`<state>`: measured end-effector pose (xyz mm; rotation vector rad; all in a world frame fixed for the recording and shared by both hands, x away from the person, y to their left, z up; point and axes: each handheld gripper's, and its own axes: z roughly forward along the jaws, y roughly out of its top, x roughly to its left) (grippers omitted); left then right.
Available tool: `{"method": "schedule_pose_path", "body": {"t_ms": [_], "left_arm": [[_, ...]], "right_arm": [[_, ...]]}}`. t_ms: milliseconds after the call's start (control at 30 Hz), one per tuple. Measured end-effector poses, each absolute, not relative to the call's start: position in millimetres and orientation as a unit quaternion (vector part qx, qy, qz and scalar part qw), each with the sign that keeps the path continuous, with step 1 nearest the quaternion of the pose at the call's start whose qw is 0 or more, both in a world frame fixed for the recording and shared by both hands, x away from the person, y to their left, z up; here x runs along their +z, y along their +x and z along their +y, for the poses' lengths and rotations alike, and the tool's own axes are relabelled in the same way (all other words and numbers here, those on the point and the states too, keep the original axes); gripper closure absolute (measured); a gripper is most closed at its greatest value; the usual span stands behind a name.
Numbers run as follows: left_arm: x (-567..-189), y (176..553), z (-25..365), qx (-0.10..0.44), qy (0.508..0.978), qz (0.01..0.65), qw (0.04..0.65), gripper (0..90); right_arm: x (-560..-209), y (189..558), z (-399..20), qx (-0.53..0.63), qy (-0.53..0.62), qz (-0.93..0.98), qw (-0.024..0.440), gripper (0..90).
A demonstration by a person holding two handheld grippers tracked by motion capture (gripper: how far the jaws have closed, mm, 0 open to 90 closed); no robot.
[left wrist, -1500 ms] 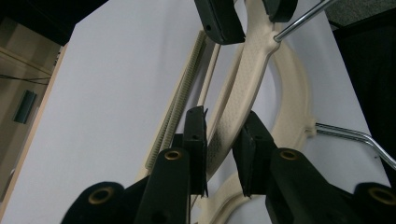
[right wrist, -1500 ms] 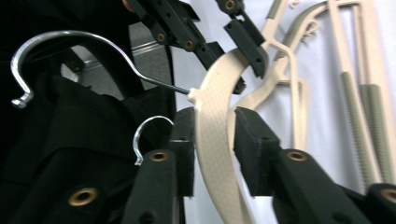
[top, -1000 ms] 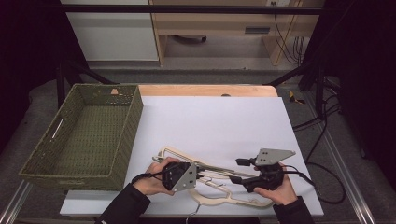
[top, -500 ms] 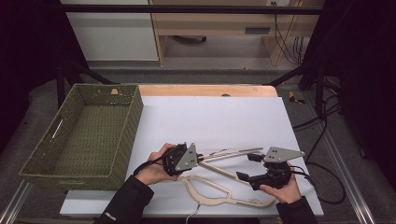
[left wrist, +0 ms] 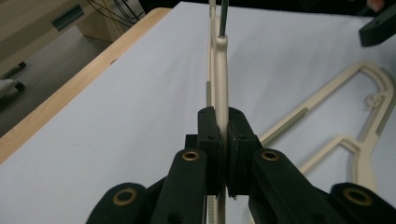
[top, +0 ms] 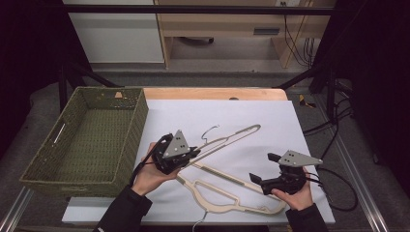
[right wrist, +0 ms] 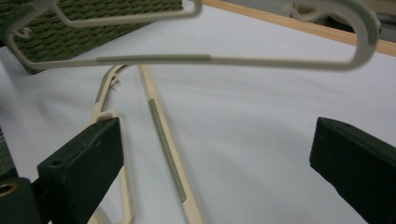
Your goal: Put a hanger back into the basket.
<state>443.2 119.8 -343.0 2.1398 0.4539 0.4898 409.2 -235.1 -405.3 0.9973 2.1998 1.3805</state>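
**One hanger lifted in my left jaws, the other flat on the bench**

My left gripper (top: 189,153) has its jaws clamped on the arm of the raised hanger (top: 227,139); in the left gripper view I see the cream bar pinched edge-on between the two black pads (left wrist: 208,135), running away from me toward its metal hook. From the high view that hanger tilts up off the bench (top: 251,111), slanting toward the far right, its hook (top: 209,131) pointing up.

The second hanger (top: 227,195) lies flat on the white sheet, between my two hands and nearer to me, and the lifted hanger crosses above it close to my left hand (top: 151,173).

My right gripper (top: 263,170) hangs low at the right, held in my right hand (top: 296,193). Its jaws have just been opening and stand wide apart with nothing between them; the right gripper view looks through the gap at the flat hanger on the sheet, with the lifted one across the top.

The green woven basket (top: 126,140) sits at the left of the bench, just beside my left hand.
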Motion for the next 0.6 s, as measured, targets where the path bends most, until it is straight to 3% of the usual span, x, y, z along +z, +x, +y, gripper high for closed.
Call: {"method": "schedule_pose_path", "body": {"t_ms": [600], "left_arm": [[-260.7,436.5,198.9,0.239,0.802,0.260,0.481,86.2]], "right_arm": [[-407.1,413.3,-256.4,0.502,0.389,0.746,0.199,3.4]]}}
